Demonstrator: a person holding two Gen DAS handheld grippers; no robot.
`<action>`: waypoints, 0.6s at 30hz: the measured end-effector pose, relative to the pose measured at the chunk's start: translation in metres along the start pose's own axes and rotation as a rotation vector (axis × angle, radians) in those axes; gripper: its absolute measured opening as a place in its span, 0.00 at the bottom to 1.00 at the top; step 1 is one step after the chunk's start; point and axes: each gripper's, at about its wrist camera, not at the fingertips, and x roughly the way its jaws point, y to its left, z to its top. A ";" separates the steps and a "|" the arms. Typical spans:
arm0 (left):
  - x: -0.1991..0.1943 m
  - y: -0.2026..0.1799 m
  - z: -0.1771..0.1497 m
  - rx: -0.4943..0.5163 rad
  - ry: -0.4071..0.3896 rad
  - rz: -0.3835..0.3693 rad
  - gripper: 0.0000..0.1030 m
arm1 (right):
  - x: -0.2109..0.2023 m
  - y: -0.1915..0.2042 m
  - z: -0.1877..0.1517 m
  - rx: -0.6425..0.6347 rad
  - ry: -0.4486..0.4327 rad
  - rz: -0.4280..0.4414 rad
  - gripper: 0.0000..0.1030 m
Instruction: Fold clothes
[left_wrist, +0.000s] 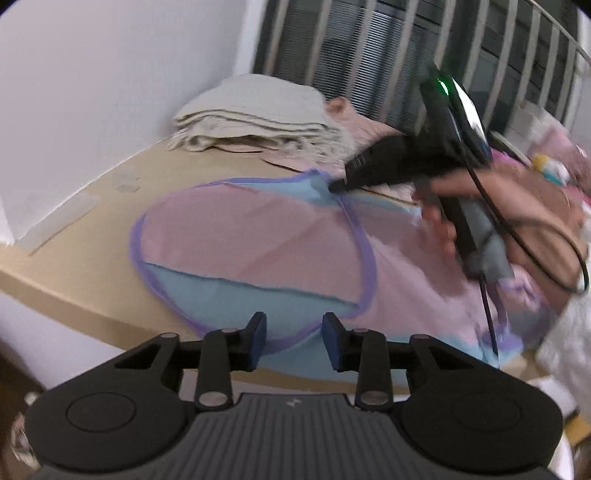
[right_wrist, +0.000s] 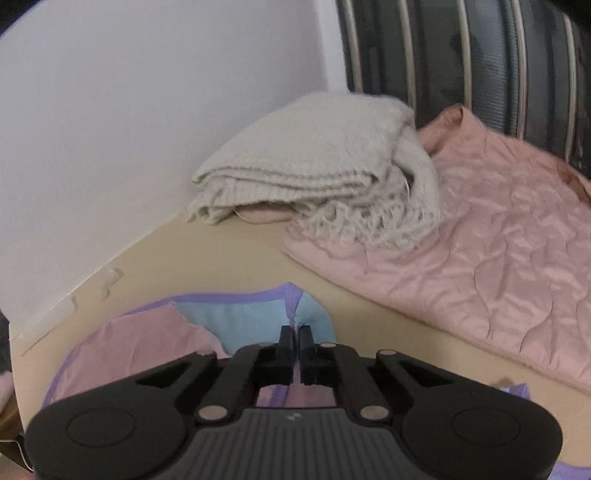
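From the left wrist view, the left hand-held gripper (left_wrist: 294, 341) sits at the near edge of the table (left_wrist: 92, 236) with its blue pads apart. The purple edge of the pink and blue garment (left_wrist: 251, 236) lies between them, but the pads do not look like they are pressing on it, so it counts as open. The garment lies spread flat in the middle of the table, likely so it can be folded over. Far on the right, a hand (left_wrist: 517, 206) holds the right hand-held gripper (left_wrist: 338, 184) with its tip down on the far corner of the garment. Behind it lies a folded grey blanket (left_wrist: 255, 110), out of the way by the wall. From the right wrist view, the right hand-held gripper (right_wrist: 294, 334) has its jaws nearly closed, pinching the purple seam of the garment (right_wrist: 240, 317), probably to lift that corner and bring it across. The grey blanket (right_wrist: 310, 155) and a pink quilted piece (right_wrist: 498, 258) rest farther back. No words can be read anywhere; only a tiny mark shows on each gripper body.
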 end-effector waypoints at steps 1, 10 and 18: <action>0.000 0.001 0.003 -0.019 -0.007 -0.017 0.33 | 0.003 -0.001 -0.001 0.004 0.024 0.004 0.14; 0.016 -0.027 -0.001 0.142 0.002 0.047 0.19 | -0.092 -0.009 -0.039 -0.102 -0.036 0.014 0.30; 0.004 -0.018 0.006 -0.004 -0.032 -0.005 0.32 | -0.195 -0.044 -0.158 -0.103 -0.111 -0.065 0.37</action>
